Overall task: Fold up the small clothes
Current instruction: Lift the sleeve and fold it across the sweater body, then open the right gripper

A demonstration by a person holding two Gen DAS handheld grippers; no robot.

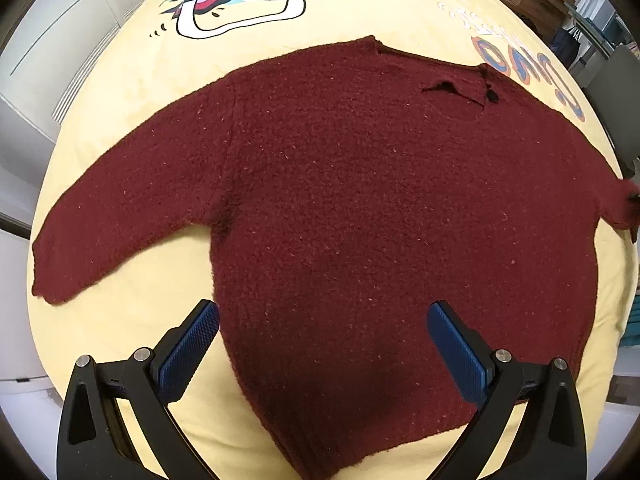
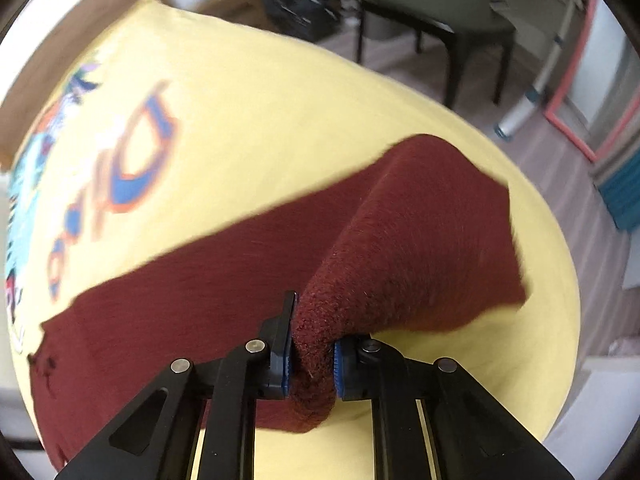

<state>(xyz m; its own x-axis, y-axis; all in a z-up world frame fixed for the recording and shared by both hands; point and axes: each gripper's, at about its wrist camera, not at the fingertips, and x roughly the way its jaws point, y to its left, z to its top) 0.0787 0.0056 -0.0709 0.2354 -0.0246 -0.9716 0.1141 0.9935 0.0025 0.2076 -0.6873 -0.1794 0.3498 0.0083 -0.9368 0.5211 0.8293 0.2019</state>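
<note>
Your right gripper (image 2: pixel 312 354) is clamped on the cuff end of the sweater's (image 1: pixel 360 208) sleeve (image 2: pixel 420 240), lifting it off the yellow sheet (image 2: pixel 280 120), apparently so it can swing inward over the body for the first fold. Your left gripper (image 1: pixel 322 340) hangs with its blue pads (image 1: pixel 190 350) spread wide and holding nothing, just above the hem, seemingly ready to pin or catch the body while the sleeve travels. The maroon sweater lies spread flat on the cartoon-printed sheet, other sleeve out to the side; no basket or bin is in view.
</note>
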